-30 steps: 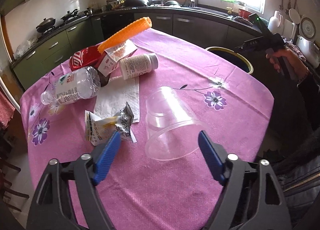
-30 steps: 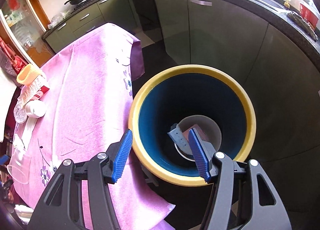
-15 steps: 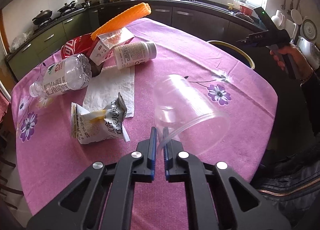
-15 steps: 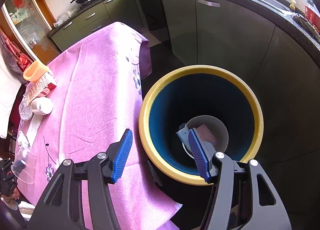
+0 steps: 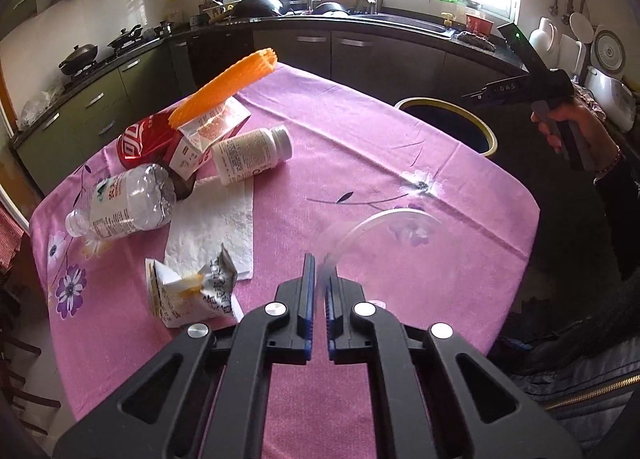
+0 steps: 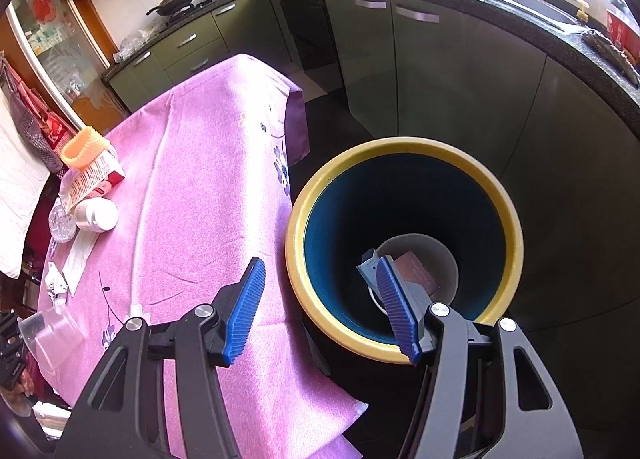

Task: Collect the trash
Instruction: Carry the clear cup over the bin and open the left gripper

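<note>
My left gripper [image 5: 319, 291] is shut on the rim of a clear plastic cup [image 5: 384, 227] and holds it above the pink tablecloth [image 5: 352, 139]; the cup also shows in the right wrist view [image 6: 48, 333]. My right gripper [image 6: 320, 307] is open and empty, above the yellow-rimmed blue trash bin [image 6: 404, 247], which holds some scraps [image 6: 416, 271] at its bottom. The bin also shows beyond the table's far right edge in the left wrist view [image 5: 448, 121]. My right gripper is seen there too [image 5: 520, 87].
On the table's left lie a crumpled wrapper [image 5: 192, 291], a paper towel [image 5: 216, 223], a clear bottle [image 5: 124, 203], a white pill bottle [image 5: 248, 153], a red can [image 5: 140, 137], a carton [image 5: 208, 131] and an orange foam net [image 5: 224, 89]. Cabinets [image 6: 420, 71] surround.
My left gripper closed on the cup's rim and lifted it, tilting it towards the right. My right gripper stayed open and drifted slightly back from over the bin.
</note>
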`<state>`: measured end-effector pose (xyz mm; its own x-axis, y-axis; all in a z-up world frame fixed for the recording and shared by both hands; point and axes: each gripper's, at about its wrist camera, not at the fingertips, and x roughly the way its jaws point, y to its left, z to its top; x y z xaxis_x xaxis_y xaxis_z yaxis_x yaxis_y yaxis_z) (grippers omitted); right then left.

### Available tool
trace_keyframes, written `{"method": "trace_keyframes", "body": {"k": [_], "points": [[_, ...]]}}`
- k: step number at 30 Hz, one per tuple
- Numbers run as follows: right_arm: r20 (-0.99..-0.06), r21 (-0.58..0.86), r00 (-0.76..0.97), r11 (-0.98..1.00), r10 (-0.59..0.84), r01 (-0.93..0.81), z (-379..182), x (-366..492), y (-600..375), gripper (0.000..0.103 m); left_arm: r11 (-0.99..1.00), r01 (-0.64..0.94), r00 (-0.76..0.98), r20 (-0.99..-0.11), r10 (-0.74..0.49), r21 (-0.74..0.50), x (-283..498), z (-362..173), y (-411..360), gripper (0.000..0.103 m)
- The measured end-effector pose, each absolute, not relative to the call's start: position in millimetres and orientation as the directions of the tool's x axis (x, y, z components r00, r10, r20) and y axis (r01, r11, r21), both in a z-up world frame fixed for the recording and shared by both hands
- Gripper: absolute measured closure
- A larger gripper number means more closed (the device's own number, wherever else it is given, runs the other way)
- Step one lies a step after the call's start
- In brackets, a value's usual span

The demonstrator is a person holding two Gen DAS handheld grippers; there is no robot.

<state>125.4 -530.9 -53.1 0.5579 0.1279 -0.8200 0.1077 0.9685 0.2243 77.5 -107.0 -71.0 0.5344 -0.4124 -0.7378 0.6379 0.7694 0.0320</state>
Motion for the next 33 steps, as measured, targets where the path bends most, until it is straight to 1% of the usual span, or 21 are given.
{"method": "trace_keyframes", "body": {"k": [6, 14, 18, 21, 24, 27, 33], "points": [[-0.809, 0.236, 0.574, 0.964, 0.123, 0.126, -49, 112, -543, 0.045, 0.731, 0.680, 0.535, -0.725, -0.435, 0.063, 90, -50, -140, 0.098], [-0.792, 0.246, 0.603, 0.952, 0.089, 0.182, -44, 88, -573, 0.045, 0.664, 0.745, 0.498, -0.713, -0.493, 0.062, 106, -23, -187, 0.098], [-0.777, 0.247, 0.628, 0.942, 0.052, 0.229, -37, 70, -594, 0.045, 0.605, 0.793, 0.469, -0.702, -0.536, 0.068, 119, -7, -232, 0.098], [-0.767, 0.255, 0.641, 0.930, 0.027, 0.265, -32, 55, -610, 0.045, 0.534, 0.843, 0.415, -0.705, -0.575, 0.061, 136, -3, -282, 0.098], [-0.766, 0.259, 0.643, 0.918, 0.005, 0.301, -33, 41, -625, 0.045, 0.490, 0.872, 0.357, -0.719, -0.597, 0.027, 154, -8, -328, 0.098], [-0.769, 0.268, 0.640, 0.906, -0.004, 0.328, -38, 32, -637, 0.045, 0.460, 0.887, 0.327, -0.732, -0.598, 0.021, 173, -19, -381, 0.098], [-0.782, 0.289, 0.623, 0.881, -0.008, 0.374, -52, 15, -659, 0.045, 0.447, 0.895, 0.271, -0.789, -0.552, -0.006, 202, -60, -470, 0.098]]}}
